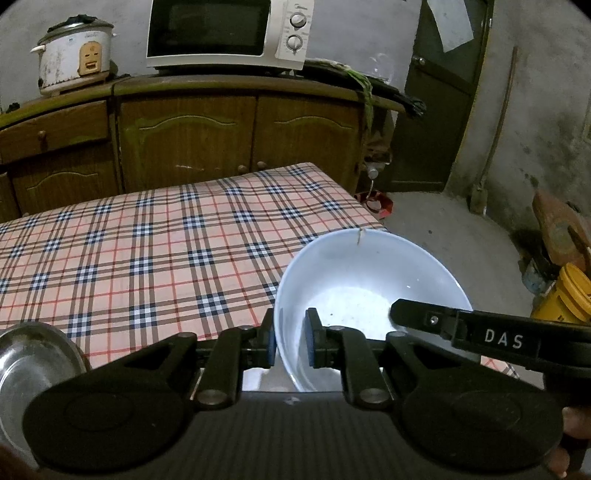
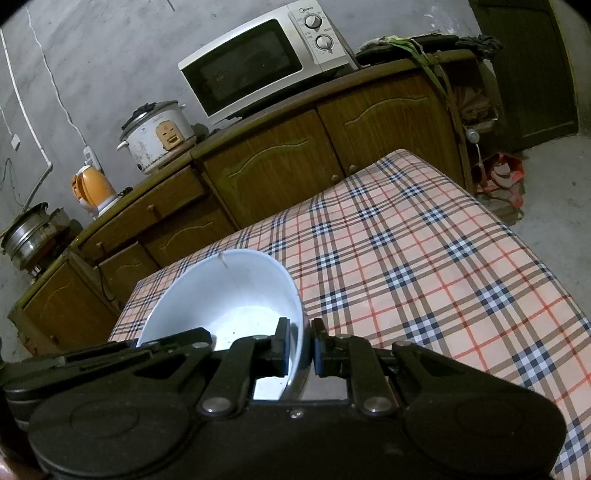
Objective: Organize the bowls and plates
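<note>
A white bowl (image 1: 369, 280) with a chipped far rim is held tilted above the plaid-covered table (image 1: 147, 240). My left gripper (image 1: 290, 341) is shut on the bowl's near-left rim, one pad inside and one outside. My right gripper (image 2: 299, 347) is shut on the same bowl (image 2: 229, 295) at its right rim; its finger (image 1: 443, 321) shows over the bowl in the left wrist view. A steel bowl (image 1: 33, 358) sits at the lower left near the table's front edge.
A wooden cabinet (image 1: 221, 133) stands behind the table, bearing a microwave (image 1: 229, 33) and a rice cooker (image 1: 74, 55). An orange kettle (image 2: 92, 188) and a steel pot (image 2: 29, 232) stand further left. A yellow bucket (image 1: 569, 295) stands on the floor at right.
</note>
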Demonstrator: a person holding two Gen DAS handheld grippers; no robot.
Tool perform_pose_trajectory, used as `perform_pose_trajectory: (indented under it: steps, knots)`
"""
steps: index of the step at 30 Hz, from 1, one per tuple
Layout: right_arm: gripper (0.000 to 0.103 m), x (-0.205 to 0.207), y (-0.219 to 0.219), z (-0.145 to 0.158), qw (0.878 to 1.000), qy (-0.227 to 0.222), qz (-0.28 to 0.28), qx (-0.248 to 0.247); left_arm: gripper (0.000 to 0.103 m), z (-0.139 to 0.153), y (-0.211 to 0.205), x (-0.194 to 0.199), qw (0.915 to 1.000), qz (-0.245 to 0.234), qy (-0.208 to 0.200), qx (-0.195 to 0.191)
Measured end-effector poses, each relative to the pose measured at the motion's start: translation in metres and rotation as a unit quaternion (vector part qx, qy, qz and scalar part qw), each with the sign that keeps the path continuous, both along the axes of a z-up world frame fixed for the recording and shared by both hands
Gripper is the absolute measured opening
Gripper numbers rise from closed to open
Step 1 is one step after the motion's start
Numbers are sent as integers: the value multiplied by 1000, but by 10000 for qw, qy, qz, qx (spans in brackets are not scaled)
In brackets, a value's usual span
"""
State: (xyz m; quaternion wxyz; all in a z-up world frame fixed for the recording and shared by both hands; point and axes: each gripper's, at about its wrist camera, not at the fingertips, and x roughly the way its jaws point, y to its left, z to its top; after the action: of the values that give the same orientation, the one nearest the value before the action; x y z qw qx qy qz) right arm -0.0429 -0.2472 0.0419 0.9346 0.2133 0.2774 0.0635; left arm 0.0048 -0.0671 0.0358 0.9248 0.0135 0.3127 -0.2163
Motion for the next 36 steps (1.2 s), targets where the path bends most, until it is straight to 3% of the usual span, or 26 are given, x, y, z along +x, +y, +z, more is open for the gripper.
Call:
perform_pose_trajectory:
  steps: [21, 36]
  knots:
    - [17, -31, 8, -17, 9999, 110, 78, -14, 15, -14, 5, -16, 10000, 42, 73, 43]
    - [17, -19, 19, -31, 9993, 306, 198, 52, 15, -26, 15, -10, 9995, 213, 238, 54]
